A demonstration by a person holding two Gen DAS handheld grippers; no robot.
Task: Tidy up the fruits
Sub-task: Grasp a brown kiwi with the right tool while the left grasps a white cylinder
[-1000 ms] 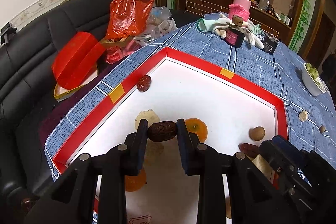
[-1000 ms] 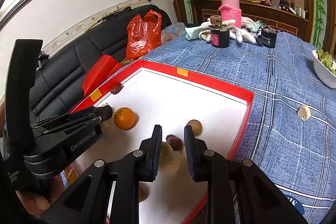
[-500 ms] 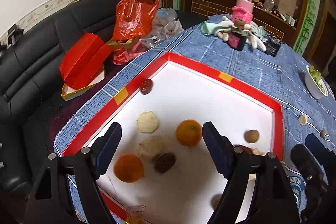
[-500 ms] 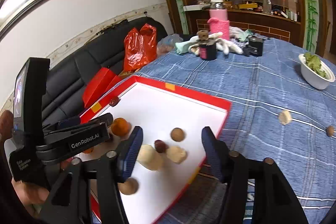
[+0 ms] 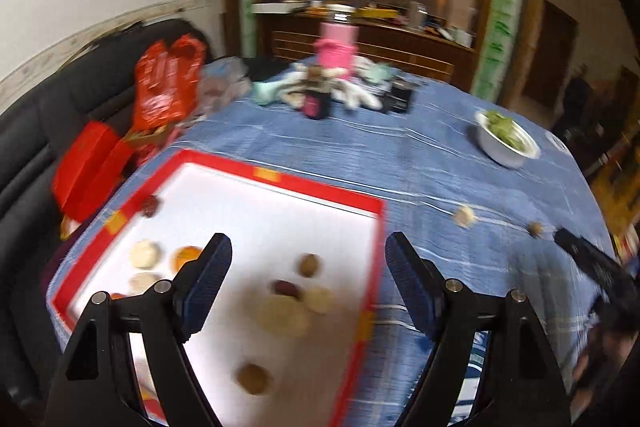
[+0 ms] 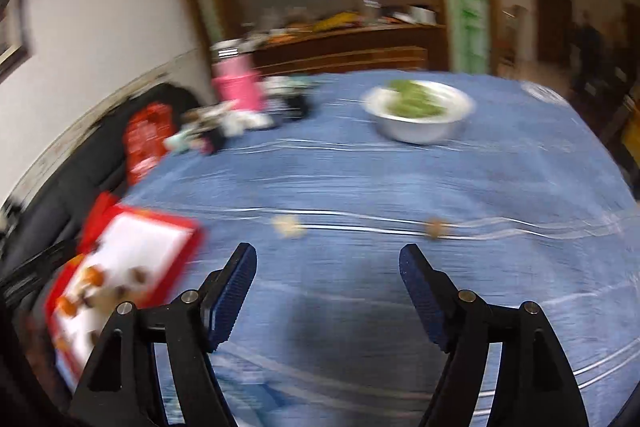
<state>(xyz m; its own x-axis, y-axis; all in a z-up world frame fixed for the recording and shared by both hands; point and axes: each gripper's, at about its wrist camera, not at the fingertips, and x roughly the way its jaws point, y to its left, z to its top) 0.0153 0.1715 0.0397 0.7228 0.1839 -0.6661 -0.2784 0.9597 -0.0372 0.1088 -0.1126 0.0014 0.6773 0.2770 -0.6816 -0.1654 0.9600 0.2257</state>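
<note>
A red-rimmed white tray lies on the blue tablecloth and holds several fruits: an orange, a dark date, pale round pieces and a brown one. My left gripper hangs open above the tray's right half with nothing between its fingers. My right gripper is over bare cloth right of the tray, its jaws opening and empty. Two loose pieces lie on the cloth beyond it: a pale one and a brown one. Both views are blurred by motion.
A white bowl of greens stands at the back of the table. A pink bottle, gloves and small dark jars crowd the far left. A black sofa with red bags runs along the table's left side.
Both grippers let go of their fruits into the tray and opened wide. Both then swung to the right, the right one far off the tray over bare cloth.
</note>
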